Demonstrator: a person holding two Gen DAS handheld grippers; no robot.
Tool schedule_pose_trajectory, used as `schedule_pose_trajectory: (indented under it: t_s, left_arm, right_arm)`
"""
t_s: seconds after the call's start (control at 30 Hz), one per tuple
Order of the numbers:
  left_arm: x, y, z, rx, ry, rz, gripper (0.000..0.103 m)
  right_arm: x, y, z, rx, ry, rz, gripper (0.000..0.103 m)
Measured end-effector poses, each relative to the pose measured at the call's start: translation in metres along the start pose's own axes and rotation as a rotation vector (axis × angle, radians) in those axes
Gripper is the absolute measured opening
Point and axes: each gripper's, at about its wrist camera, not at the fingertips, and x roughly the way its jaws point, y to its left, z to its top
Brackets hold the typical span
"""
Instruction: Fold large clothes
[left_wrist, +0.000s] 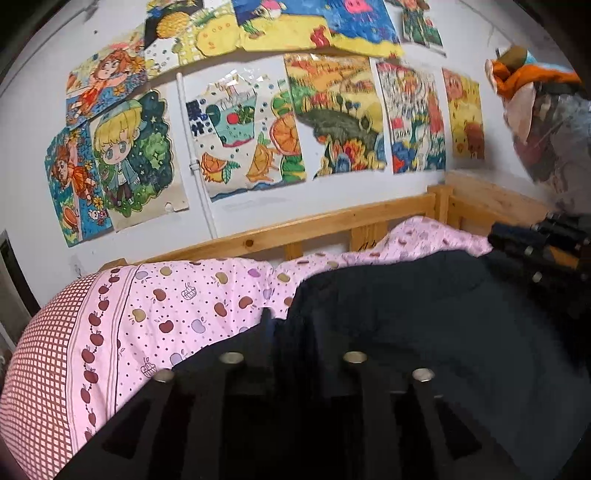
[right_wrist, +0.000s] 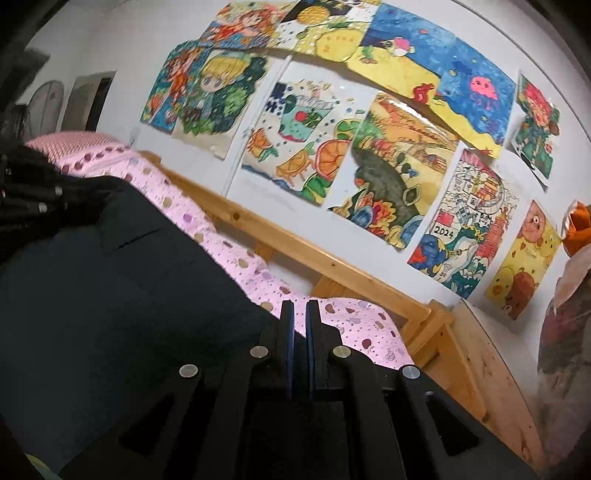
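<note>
Black linkage of the left tool fills the bottom of its view; its fingers sit pressed together with the edge of the dark garment apparently pinched between them, though black on black makes the grip hard to confirm. That garment spreads from lower centre to the right of the frame, over the pink apple-print bedding.

From the right wrist view, the right tool shows two fingers nearly together, a thin gap between the blue pads, nothing in them. Its tips stand at the garment's right edge, over the bedding. Garment fills the left and lower left there. The other tool appears at far left, touching the cloth.

One bed, with a wooden rail running along the white wall. About ten children's drawings are taped across the upper frame. One bundle of orange and grey items hangs at the upper right.
</note>
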Motion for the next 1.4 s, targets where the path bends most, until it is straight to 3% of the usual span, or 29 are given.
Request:
schedule_pose_trajectory:
  t_s: [0.03, 0.07, 0.1, 0.17, 0.2, 0.23, 0.37, 0.43, 0.53, 0.63, 0.7, 0.8, 0.97, 1.17, 1.4]
  left_arm:
    - [-0.004, 0.003, 0.0, -0.015, -0.016, -0.005, 0.065]
    - [-0.01, 0.006, 0.0, -0.036, -0.037, -0.005, 0.08]
    - [-0.021, 0.013, -0.001, -0.072, -0.078, 0.001, 0.093]
    - [-0.032, 0.02, -0.002, -0.109, -0.104, -0.03, 0.093]
    - [-0.036, 0.023, -0.002, -0.118, -0.096, -0.053, 0.093]
    - [-0.039, 0.023, -0.004, -0.119, -0.072, -0.065, 0.093]
    - [-0.052, 0.023, -0.016, -0.105, -0.032, -0.155, 0.093]
    - [-0.058, 0.016, -0.027, -0.072, -0.012, -0.229, 0.093]
    - [-0.054, 0.002, -0.041, -0.005, 0.065, -0.283, 0.094]
    - [-0.038, -0.009, -0.054, 0.029, 0.138, -0.215, 0.094]
    - [-0.028, -0.008, -0.057, -0.008, 0.178, -0.167, 0.096]
    - [-0.023, -0.007, -0.054, -0.044, 0.176, -0.134, 0.097]
    - [-0.012, -0.001, -0.048, -0.04, 0.136, -0.074, 0.099]
    - [0.013, 0.015, -0.053, -0.145, 0.153, -0.045, 0.103]
    - [0.022, 0.014, -0.065, -0.151, 0.167, -0.065, 0.103]
  right_arm:
    - [-0.003, 0.0, 0.0, 0.0, -0.004, 0.001, 0.007]
    - [-0.007, -0.002, 0.001, 0.004, -0.006, -0.003, 0.009]
    - [-0.013, -0.005, 0.0, 0.017, -0.009, -0.006, 0.017]
    - [-0.03, -0.014, -0.006, 0.071, -0.028, -0.008, 0.052]
    - [-0.04, -0.018, -0.011, 0.103, -0.042, 0.0, 0.076]
    - [-0.048, -0.023, -0.015, 0.123, -0.056, 0.013, 0.079]
    - [-0.084, -0.028, -0.037, 0.119, -0.016, 0.057, 0.079]
    - [-0.097, -0.031, -0.048, 0.186, 0.016, 0.158, 0.082]
    - [-0.092, -0.028, -0.066, 0.252, 0.107, 0.292, 0.085]
    - [-0.071, -0.023, -0.081, 0.269, 0.173, 0.298, 0.085]
    - [-0.052, -0.03, -0.087, 0.35, 0.195, 0.295, 0.085]
    - [-0.028, -0.039, -0.092, 0.448, 0.221, 0.293, 0.088]
    - [-0.007, -0.037, -0.086, 0.438, 0.212, 0.249, 0.088]
    - [0.009, -0.033, -0.084, 0.446, 0.211, 0.22, 0.089]
    - [0.01, -0.03, -0.087, 0.442, 0.197, 0.187, 0.092]
